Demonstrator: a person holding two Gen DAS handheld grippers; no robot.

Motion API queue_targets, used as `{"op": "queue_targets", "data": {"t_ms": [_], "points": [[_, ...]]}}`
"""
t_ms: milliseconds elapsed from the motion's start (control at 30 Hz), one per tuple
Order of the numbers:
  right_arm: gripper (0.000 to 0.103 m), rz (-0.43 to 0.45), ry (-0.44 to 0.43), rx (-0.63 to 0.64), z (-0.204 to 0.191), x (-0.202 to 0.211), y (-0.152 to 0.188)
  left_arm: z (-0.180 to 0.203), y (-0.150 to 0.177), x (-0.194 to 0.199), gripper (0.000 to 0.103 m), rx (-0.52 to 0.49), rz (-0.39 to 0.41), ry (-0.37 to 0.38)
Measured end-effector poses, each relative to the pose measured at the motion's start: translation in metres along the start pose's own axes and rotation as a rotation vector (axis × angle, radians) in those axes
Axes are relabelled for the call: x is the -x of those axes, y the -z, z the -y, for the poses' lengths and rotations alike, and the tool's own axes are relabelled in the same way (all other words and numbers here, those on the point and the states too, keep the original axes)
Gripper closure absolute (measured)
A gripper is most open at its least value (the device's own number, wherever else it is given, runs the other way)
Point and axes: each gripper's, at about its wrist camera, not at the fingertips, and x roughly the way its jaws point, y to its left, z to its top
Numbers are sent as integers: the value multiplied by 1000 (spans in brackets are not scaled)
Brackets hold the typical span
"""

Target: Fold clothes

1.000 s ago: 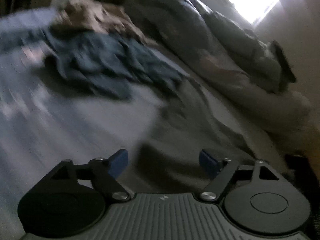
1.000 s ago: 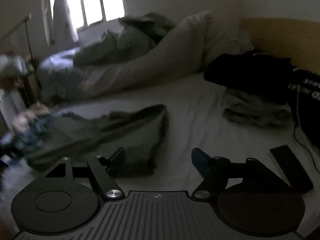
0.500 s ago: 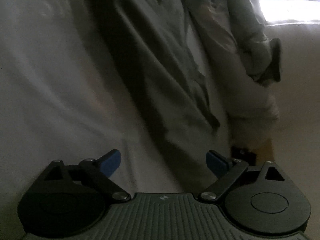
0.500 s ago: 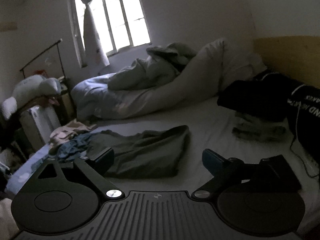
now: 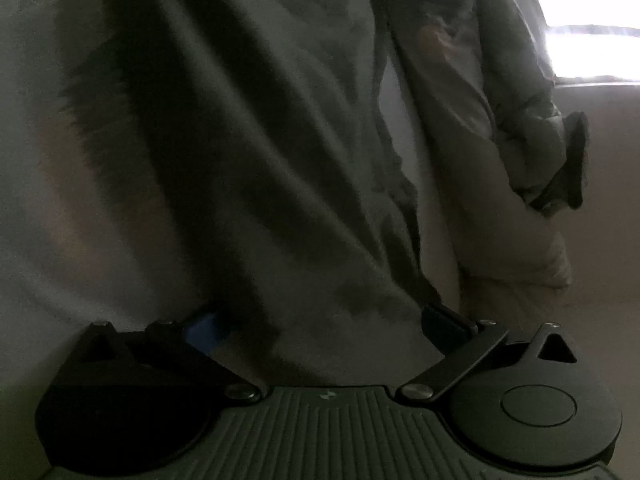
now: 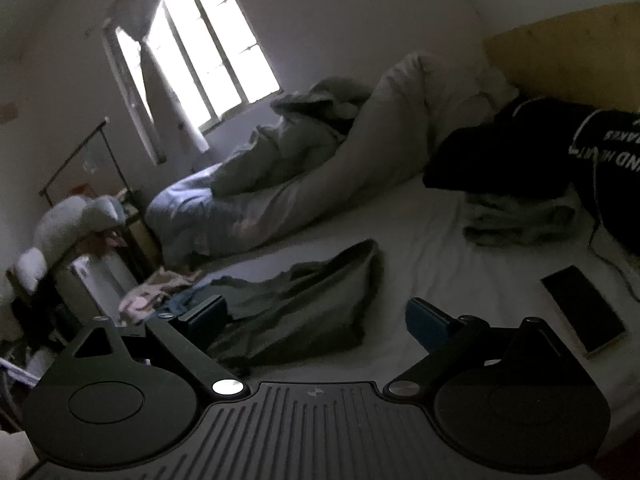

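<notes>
One olive garment (image 6: 304,312), one phone (image 6: 582,310), one window (image 6: 204,56), two claws: left claw (image 5: 324,326), right claw (image 6: 316,318).

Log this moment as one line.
task: fold clothes | left gripper: open, low over green garment | right gripper: open, above bed, holding nothing | garment: flat, unfolded | phone: on bed

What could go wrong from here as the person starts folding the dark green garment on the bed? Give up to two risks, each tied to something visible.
1. The dark green garment lies wrinkled and bunched, so the open left gripper, low over the cloth, may pinch several layers at once.
2. The phone lies on the sheet close to the open right gripper; dragged fabric could sweep it along.
</notes>
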Motion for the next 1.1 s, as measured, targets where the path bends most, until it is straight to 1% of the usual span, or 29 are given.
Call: {"op": "queue_targets", "data": {"t_ms": [33, 167, 200, 267, 333, 400, 467, 533, 567, 600, 633, 733, 967, 1100], "points": [[2, 0, -2, -17, 3, -5, 1, 1, -3, -2, 0, 1, 4, 1], [2, -30, -5, -143, 21, -50, 11, -8, -1, -3, 0, 21, 16, 30], [2, -43, 7, -169, 25, -64, 16, -10, -1, -2, 0, 22, 21, 38], [2, -75, 15, -233, 36, -102, 26, -9, 1, -4, 0, 4, 26, 35], [2, -122, 16, -303, 47, -140, 35, -6, 1, -7, 0, 9, 34, 35], [2, -149, 0, -393, 60, -176, 46, -4, -1, -11, 0, 17, 30, 38], [2, -199, -10, -490, 73, -212, 57, -3, -4, -12, 0, 27, 17, 38], [2, -236, -14, -547, 83, -244, 67, -3, -8, -14, 0, 38, 2, 44], [2, -255, -4, -553, 85, -258, 71, -4, -8, -14, 0, 38, -4, 47], [2, -267, 17, -554, 86, -269, 74, -3, -9, -14, 0, 17, -16, 44], [2, -271, 28, -544, 86, -277, 76, -1, -10, -14, 0, -4, -28, 40], [2, -304, 75, -489, 84, -299, 79, -2, -10, -15, 0, -15, -41, 53], [2, -331, 86, -316, 65, -338, 72, -10, -10, -13, 0, 16, -39, 96], [3, -339, 99, -270, 55, -355, 68, -10, -10, -15, 0, 30, -39, 101]]}}
